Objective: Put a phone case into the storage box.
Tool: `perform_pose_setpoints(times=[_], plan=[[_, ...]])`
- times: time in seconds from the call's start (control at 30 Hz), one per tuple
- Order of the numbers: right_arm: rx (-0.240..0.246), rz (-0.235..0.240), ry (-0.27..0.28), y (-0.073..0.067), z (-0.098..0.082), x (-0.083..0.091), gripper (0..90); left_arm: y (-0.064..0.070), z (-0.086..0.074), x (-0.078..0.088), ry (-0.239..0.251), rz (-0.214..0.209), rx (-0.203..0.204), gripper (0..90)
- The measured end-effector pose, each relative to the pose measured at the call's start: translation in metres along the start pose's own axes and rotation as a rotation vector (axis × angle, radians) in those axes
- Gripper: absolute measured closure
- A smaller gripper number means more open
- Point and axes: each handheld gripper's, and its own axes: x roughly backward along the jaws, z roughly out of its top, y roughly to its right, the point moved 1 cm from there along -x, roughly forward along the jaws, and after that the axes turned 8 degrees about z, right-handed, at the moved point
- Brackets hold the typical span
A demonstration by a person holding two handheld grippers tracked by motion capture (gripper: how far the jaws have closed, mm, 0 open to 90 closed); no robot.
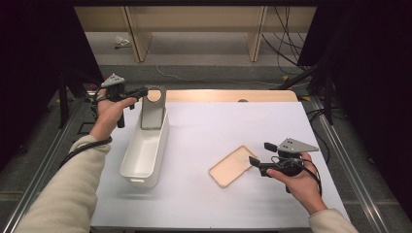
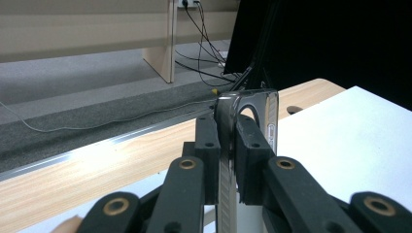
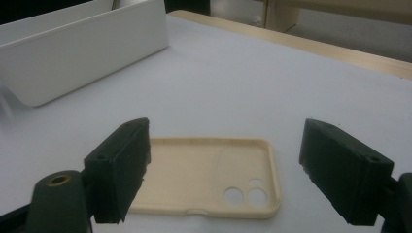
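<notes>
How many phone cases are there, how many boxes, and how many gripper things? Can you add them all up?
Phone cases: 2, a grey one pinched in the left gripper above the box, and a beige one flat on the table.
White boxes: 1.
Grippers: 2, counting the right gripper, open by the beige case.
Total: 5.

We see the white table evenly and brightly lit from above, casting only soft, faint shadows, while the surroundings fall to near black. In the left gripper view, glare streaks the table's wooden edge. In the 2 gripper views, we find the near jaws softly blurred.
</notes>
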Motion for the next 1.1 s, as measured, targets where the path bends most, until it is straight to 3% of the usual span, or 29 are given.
perform_pose_setpoints(times=[1.1], plan=[[-0.002, 0.004, -0.007, -0.0003, -0.0006, -0.0011, 19.9, -0.0051, -0.0069, -0.0055, -0.031, 0.007, 0.013, 80.6]])
